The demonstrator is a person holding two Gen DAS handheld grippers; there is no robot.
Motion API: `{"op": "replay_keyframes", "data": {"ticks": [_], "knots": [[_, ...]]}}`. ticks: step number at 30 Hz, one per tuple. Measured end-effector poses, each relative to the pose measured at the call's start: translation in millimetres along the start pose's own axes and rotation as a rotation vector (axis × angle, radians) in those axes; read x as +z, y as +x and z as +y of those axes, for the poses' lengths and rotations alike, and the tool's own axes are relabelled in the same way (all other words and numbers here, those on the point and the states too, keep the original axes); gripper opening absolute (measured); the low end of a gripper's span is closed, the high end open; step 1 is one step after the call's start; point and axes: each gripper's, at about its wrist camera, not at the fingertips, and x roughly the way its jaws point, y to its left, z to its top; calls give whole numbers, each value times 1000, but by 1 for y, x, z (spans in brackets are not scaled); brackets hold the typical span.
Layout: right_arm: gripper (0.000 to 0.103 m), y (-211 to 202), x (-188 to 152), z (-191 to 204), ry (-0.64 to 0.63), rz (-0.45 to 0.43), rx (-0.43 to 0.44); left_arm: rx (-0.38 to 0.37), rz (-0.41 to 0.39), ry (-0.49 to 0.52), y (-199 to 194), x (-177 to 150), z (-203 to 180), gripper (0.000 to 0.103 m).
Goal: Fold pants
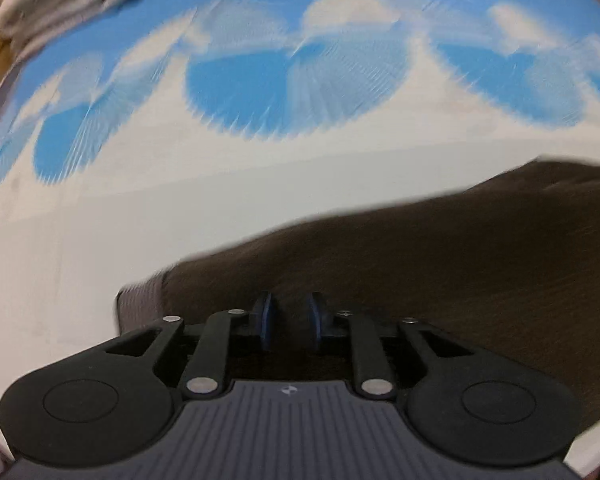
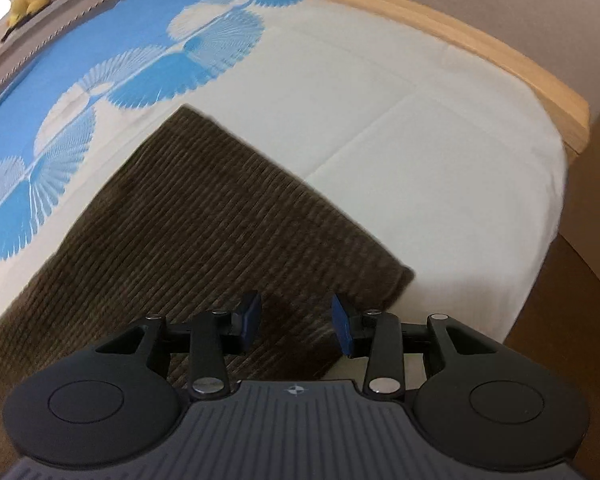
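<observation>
two wrist views over a bed, both grippers pointing steeply down at the folded pants.

edges and free room: the bed cover (image 2: 400, 128) is white toward the near side and blue with pale fan shapes farther off. in the right wrist view a wooden bed rail (image 2: 440, 36) curves along the far right edge of the mattress, and the cover's edge drops off at right to a brown floor (image 2: 560, 320). bare white cover lies between the pants and the rail. in the left wrist view a wide band of bare cover lies left of and beyond the pants; a heap of pale cloth (image 1: 48, 4) sits at the far left corner, well apart from them.

task's thing: the pants (image 2: 204, 216) are dark brown ribbed corduroy, lying flat as a folded slab on the white part of the cover, one corner toward the rail. in the left wrist view, which is blurred, a paler ribbed band (image 1: 140, 300) shows at the pants' left end.

grippers: the left gripper (image 1: 289, 322) has its jaws narrowly apart over the pants; whether cloth is pinched cannot be told. the right gripper (image 2: 296, 326) has its jaws moderately apart above the pants' near right edge, nothing between the blue pads (image 2: 342, 330).
</observation>
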Motion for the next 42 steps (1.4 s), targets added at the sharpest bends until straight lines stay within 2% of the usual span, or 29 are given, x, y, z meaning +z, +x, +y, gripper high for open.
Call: {"op": "replay_keyframes", "data": {"ticks": [3,5,8,10,12,13,15,18,21,25,26,28,29,32,37,39,42], "knots": [[41,-12,4,-10,42,-47,14,-96,-84,-3,-21,1,-14,30],[44,-15,4,-18,59,-53,24,-150,-71,8,-20,0,-24,30],[44,-16,2,-29,87,-40,15,-180,-28,21,-8,4,-35,30],[44,-19,1,-35,109,-40,26,-152,3,32,14,10,-44,30],[44,-22,0,-38,109,-41,29,-35,82,68,33,5,-47,28],[44,-23,-1,-37,106,-41,34,-12,108,87,39,4,-49,28],[44,-26,-4,-37,103,-38,46,-11,77,92,29,3,-51,30],[45,-31,-9,-42,132,-49,109,-94,-20,67,3,4,-49,30],[46,-32,-24,-45,114,-68,170,-154,-62,48,-9,4,-50,30],[46,-37,-33,-49,155,-109,203,-168,-29,76,5,6,-59,32],[46,-37,-35,-50,166,-118,203,-143,-1,98,13,6,-62,34],[46,-38,-42,-50,186,-116,199,-46,91,166,34,-1,-69,36],[46,-38,-44,-49,191,-105,203,-27,95,189,36,-4,-72,36],[46,-45,-47,-43,167,-111,220,-20,14,212,9,0,-77,36],[46,-57,-44,-32,60,-154,253,-113,-113,122,-67,0,-80,38],[46,-57,-47,-34,83,-148,257,-160,-169,100,-94,-12,-88,38],[46,-52,-49,-45,178,-136,267,-237,-209,63,-105,-36,-104,38]]}}
